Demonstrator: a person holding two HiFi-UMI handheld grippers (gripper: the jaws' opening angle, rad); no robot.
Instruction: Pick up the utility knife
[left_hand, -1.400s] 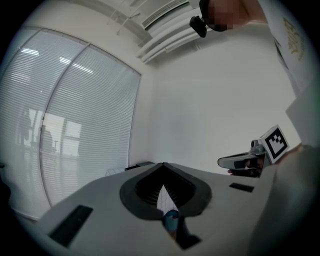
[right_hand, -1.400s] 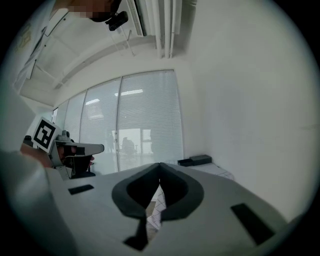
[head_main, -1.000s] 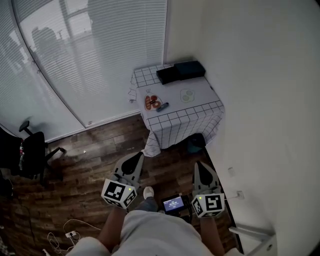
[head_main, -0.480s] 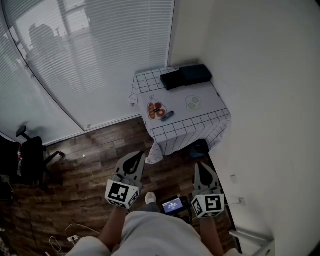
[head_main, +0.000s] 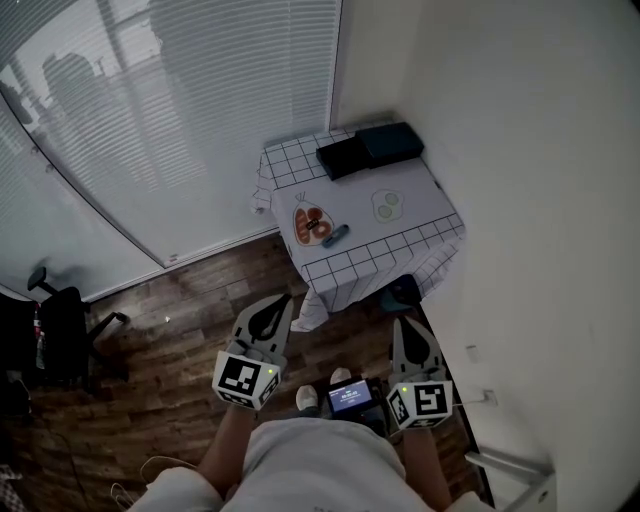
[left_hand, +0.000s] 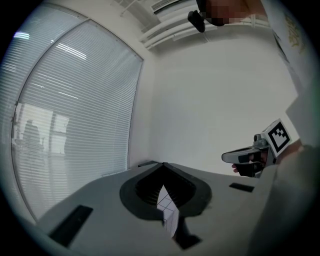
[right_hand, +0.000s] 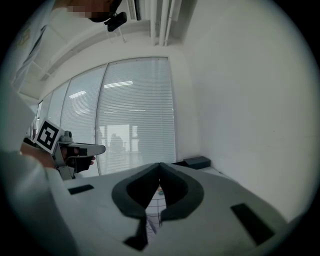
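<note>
Plainly, the utility knife (head_main: 336, 236) lies untouched near the desk's (head_main: 412, 188) front edge, well apart from the left tool (head_main: 272, 308) and right tool (head_main: 408, 330), both pressed together and empty.

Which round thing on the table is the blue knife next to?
The orange one, on the left: the utility knife lies right at its edge. The pale green one sits apart from the knife.

Holds the left gripper (head_main: 277, 302) and right gripper (head_main: 406, 325) out in front, side by side, both roughly level, jaws closed on nothing.
</note>
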